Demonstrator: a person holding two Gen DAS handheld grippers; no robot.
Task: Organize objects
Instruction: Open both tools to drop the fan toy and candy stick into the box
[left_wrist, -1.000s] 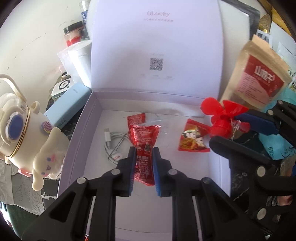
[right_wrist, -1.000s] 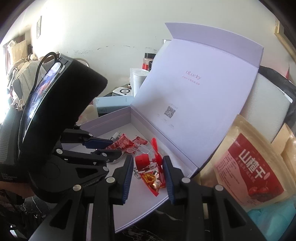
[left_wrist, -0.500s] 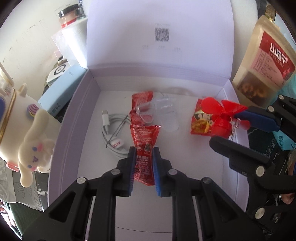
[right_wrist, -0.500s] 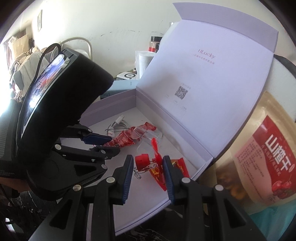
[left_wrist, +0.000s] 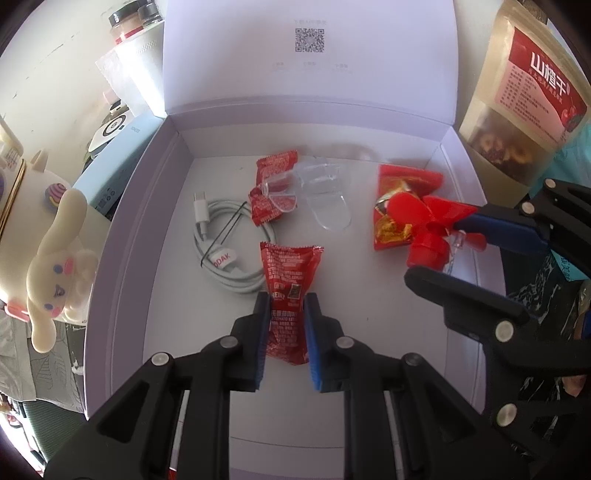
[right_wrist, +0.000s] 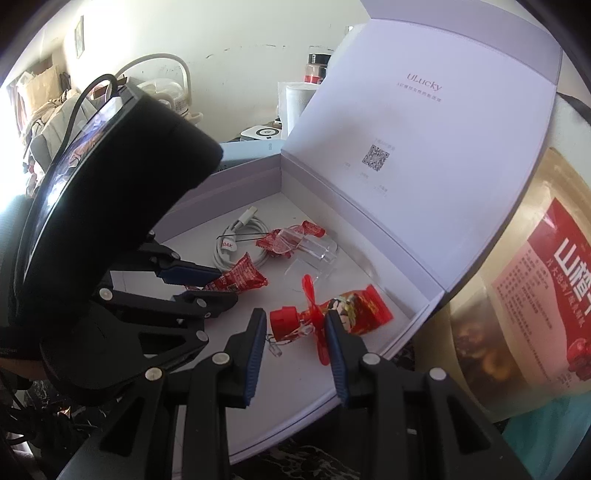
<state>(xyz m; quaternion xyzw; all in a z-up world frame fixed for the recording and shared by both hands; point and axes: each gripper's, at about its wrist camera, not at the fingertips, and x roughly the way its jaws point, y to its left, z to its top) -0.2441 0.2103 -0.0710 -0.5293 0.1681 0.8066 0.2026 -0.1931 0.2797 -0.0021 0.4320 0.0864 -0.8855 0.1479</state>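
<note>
Lavender cardboard box (left_wrist: 129, 236) holds several items; left tool (left_wrist: 286, 306) grips a red ketchup sachet (left_wrist: 290, 291), right tool (right_wrist: 295, 325) clamps a red plastic mini fan (right_wrist: 295, 325), neither released yet.

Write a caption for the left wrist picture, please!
Left gripper grips a ketchup packet over the open lilac box.

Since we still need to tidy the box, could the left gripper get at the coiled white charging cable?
Probably not yet: the left gripper is shut on the red ketchup sachet, whose edge overlaps the coiled white charging cable. Otherwise nothing blocks it.
</note>
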